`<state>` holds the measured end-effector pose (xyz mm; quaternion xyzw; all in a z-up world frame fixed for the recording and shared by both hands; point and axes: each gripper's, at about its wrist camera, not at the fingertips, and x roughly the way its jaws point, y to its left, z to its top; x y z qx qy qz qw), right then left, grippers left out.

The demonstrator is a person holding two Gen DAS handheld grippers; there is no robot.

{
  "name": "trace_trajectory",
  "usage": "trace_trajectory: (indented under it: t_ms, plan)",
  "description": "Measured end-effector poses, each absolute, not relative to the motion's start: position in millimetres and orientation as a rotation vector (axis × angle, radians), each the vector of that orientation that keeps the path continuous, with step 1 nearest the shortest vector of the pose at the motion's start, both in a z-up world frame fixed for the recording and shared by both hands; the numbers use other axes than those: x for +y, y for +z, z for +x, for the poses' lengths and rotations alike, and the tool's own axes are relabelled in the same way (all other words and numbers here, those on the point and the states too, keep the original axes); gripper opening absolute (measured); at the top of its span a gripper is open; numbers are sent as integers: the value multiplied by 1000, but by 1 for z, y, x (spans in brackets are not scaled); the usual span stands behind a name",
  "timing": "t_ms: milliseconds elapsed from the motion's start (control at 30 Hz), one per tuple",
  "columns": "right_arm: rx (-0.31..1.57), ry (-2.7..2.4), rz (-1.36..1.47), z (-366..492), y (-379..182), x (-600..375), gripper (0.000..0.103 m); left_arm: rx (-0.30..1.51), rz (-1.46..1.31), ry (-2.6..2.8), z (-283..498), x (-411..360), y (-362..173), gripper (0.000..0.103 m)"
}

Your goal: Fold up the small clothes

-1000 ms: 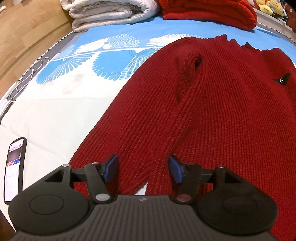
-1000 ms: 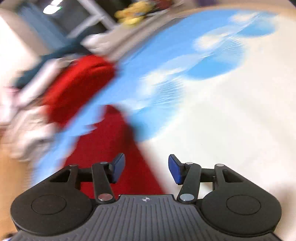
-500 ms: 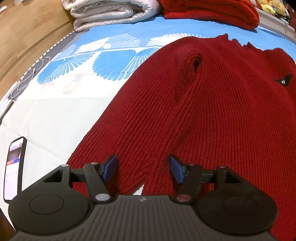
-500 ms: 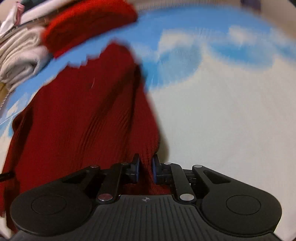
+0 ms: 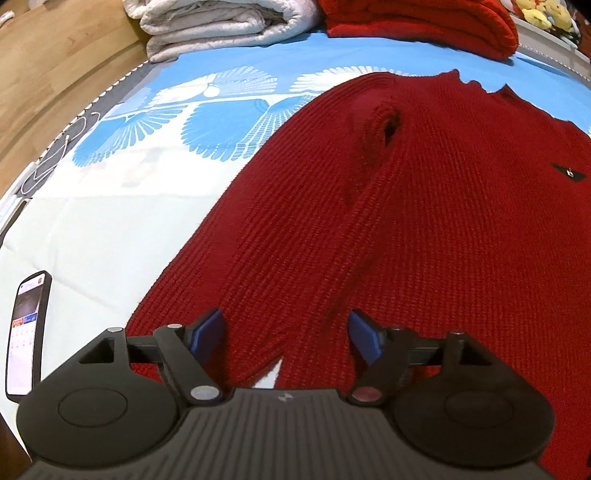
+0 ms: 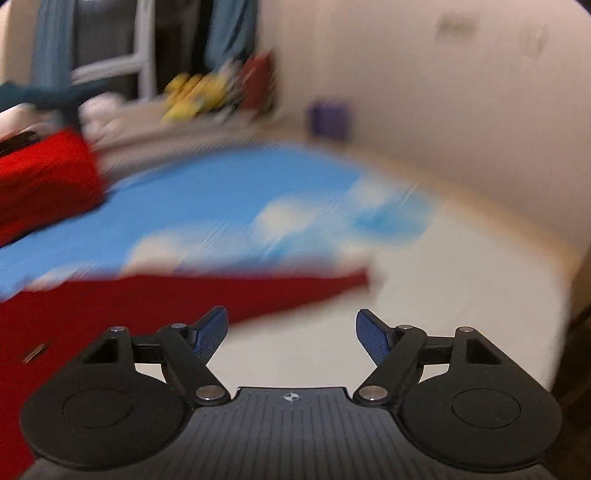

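Note:
A dark red knit sweater lies spread on the bed, its left sleeve folded down along the body, a small dark logo on the chest. My left gripper is open, low over the sleeve cuff and hem, fingers on either side of the gap between them. In the blurred right wrist view the sweater's other sleeve stretches out to the right across the sheet. My right gripper is open and empty, just in front of that sleeve.
A phone lies on the sheet at the left. Folded white bedding and a folded red garment sit at the far end of the bed. Wooden floor is to the left. A wall stands beyond the bed's right side.
My right gripper shut half a second ago near the sweater's edge, and is now open and swung right; the right sleeve now lies stretched out. The left gripper has barely moved.

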<state>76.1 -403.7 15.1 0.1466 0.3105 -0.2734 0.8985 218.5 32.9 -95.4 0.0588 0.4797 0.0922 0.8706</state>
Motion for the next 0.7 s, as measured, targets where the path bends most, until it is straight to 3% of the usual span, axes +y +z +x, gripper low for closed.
trace_trajectory:
  t_ms: [100, 233, 300, 433, 467, 500, 567, 700]
  plan:
    - [727, -324, 327, 64, -13, -346, 77, 999, 133, 188, 216, 32, -94, 81]
    - [736, 15, 113, 69, -15, -258, 82, 991, 131, 186, 212, 33, -92, 84]
    - [703, 112, -11, 62, -19, -222, 90, 990, 136, 182, 210, 34, -91, 85]
    - [754, 175, -195, 50, -37, -179, 89, 1002, 149, 166, 205, 35, -92, 85]
    - [774, 171, -223, 56, -47, -174, 80, 1004, 152, 161, 204, 35, -93, 85]
    - [797, 158, -249, 62, -55, -174, 47, 1005, 156, 158, 203, 37, -93, 85]
    - [808, 128, -248, 60, -54, -180, 17, 1001, 155, 158, 201, 40, -91, 85]
    - [746, -78, -72, 37, -17, -224, 16, 995, 118, 171, 200, 49, -85, 85]
